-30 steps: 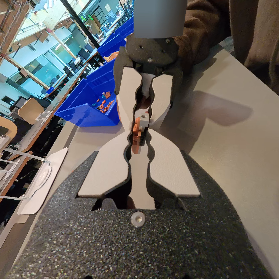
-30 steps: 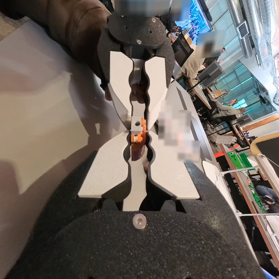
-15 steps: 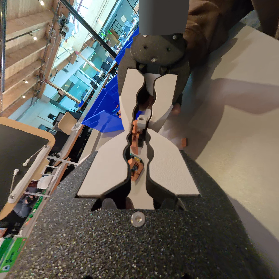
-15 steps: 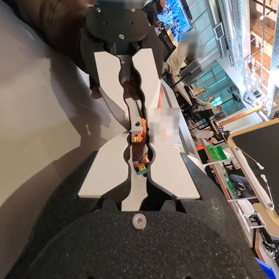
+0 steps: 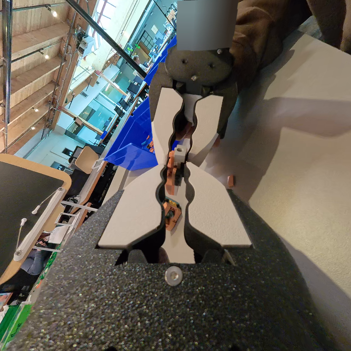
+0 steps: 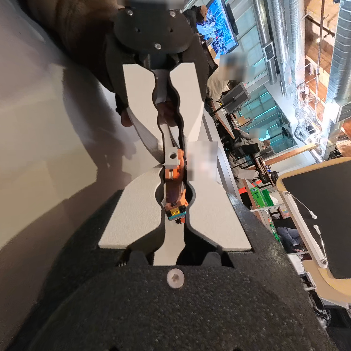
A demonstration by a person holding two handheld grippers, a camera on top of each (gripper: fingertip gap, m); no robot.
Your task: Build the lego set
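Note:
My left gripper (image 5: 174, 168) and right gripper (image 6: 173, 171) meet tip to tip above the white table (image 5: 303, 171). Both are shut on one small lego cluster (image 5: 171, 171): orange bricks, a black piece and a grey block with a hole (image 5: 179, 152), which sits where the tips meet. The right gripper (image 5: 177, 161) faces me in the left wrist view. The left gripper (image 6: 173, 157) faces me in the right wrist view. An orange lego piece with yellow and teal parts (image 6: 175, 209) shows in the gap between my own fingers, also in the left wrist view (image 5: 171, 210). I cannot tell if it joins the cluster.
A loose orange brick (image 5: 230, 181) lies on the table right of the tips. Blue bins (image 5: 133, 152) with loose bricks stand at the table's far left. A brown sleeve (image 5: 266, 28) is behind the right gripper. A black wood-edged panel (image 6: 313, 209) and a green box (image 6: 260, 197) lie beyond the table edge. Less than 4 cm separates the two grippers' tips.
Both grippers have tilted while staying shut tip to tip on the cluster. The piece with yellow and teal parts and the loose orange brick have come into view.

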